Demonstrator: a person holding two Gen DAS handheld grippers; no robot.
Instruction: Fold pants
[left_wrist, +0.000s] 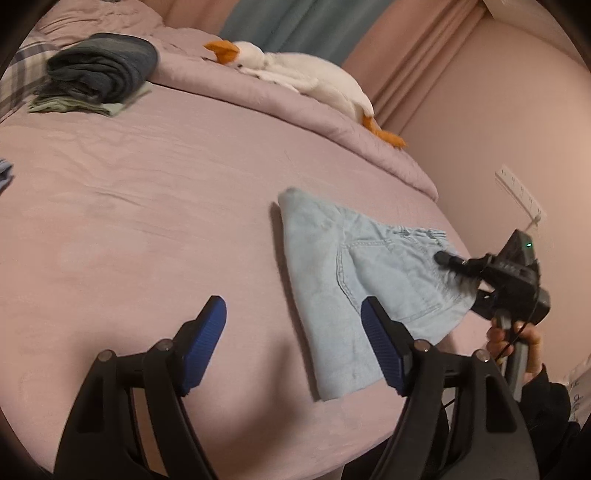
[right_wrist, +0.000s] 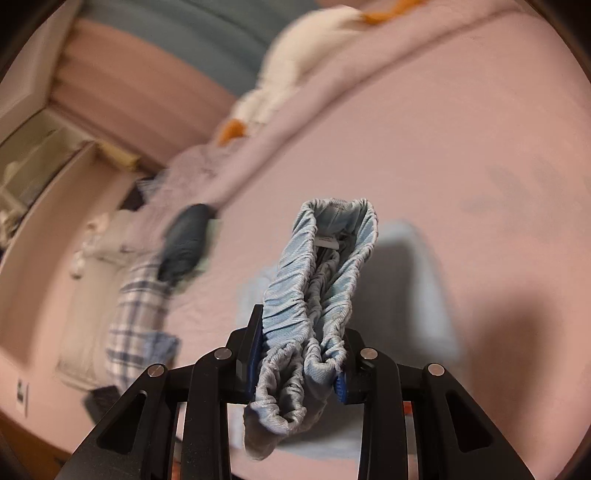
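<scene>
Light blue denim pants (left_wrist: 332, 258) lie folded on the pink bed sheet (left_wrist: 147, 221), with a back pocket facing up. My left gripper (left_wrist: 293, 301) hovers open over the sheet with nothing between its blue pads; its right finger (left_wrist: 380, 332) overlaps the pants' near edge. My right gripper (left_wrist: 445, 258) reaches in from the right, shut on the waist end of the pants and lifting that end. In the right wrist view the gathered elastic waistband (right_wrist: 332, 251) is bunched and clamped in the right gripper (right_wrist: 299, 354), and the cloth hangs below.
A white plush goose (left_wrist: 295, 70) lies on the rolled duvet (left_wrist: 258, 110) at the back. A pile of dark folded clothes (left_wrist: 99, 66) sits at the far left beside a plaid pillow (left_wrist: 18, 74). The bed's edge and a wall socket strip (left_wrist: 521, 192) are at the right.
</scene>
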